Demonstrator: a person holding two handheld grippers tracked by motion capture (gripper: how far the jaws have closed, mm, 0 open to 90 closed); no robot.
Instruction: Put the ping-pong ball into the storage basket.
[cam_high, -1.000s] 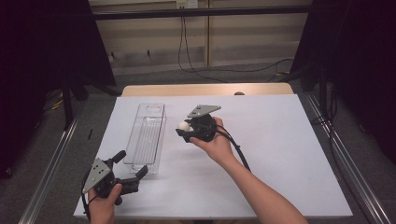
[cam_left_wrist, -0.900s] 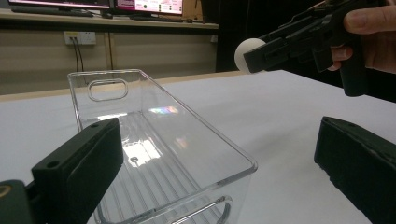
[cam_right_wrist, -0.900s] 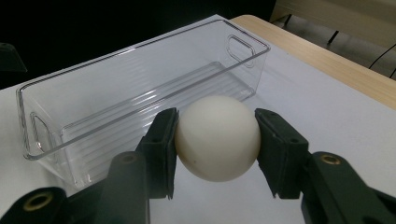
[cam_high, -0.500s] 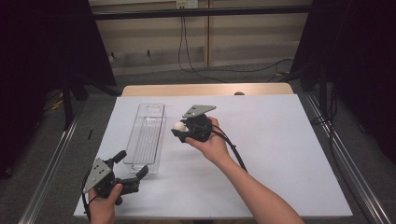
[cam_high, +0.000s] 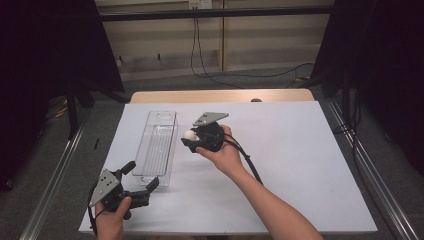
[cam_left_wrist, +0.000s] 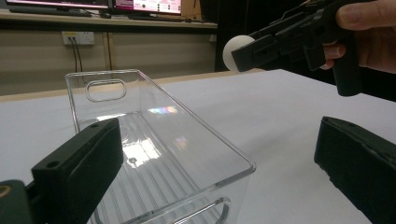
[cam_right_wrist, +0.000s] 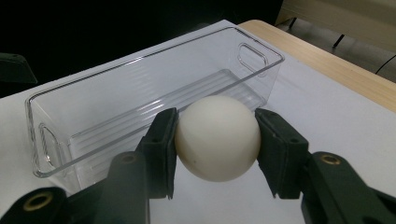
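Presently the work in hand appears to be the placing of a small white smooth ball into the clear rectangular plastic bin, and it is judged roughly half done: the ball is picked up and carried, but not yet delivered. The bin lies lengthwise on the white table, toward its left edge, and its ribbed floor holds nothing in the right gripper view. The right gripper is clenched on the ball, one black pad bearing on each side of it, and holds it in the air just beside the bin's right wall, near the bin's middle, not yet over the opening as far as the high view shows. In the left gripper view the ball sits above and beyond the bin's rim. The left gripper rests near the table's front-left corner, just short of the bin's near end; its jaws stand wide apart, touching nothing. Remaining, by judgement: carry the ball across the rim, lower it, and release.
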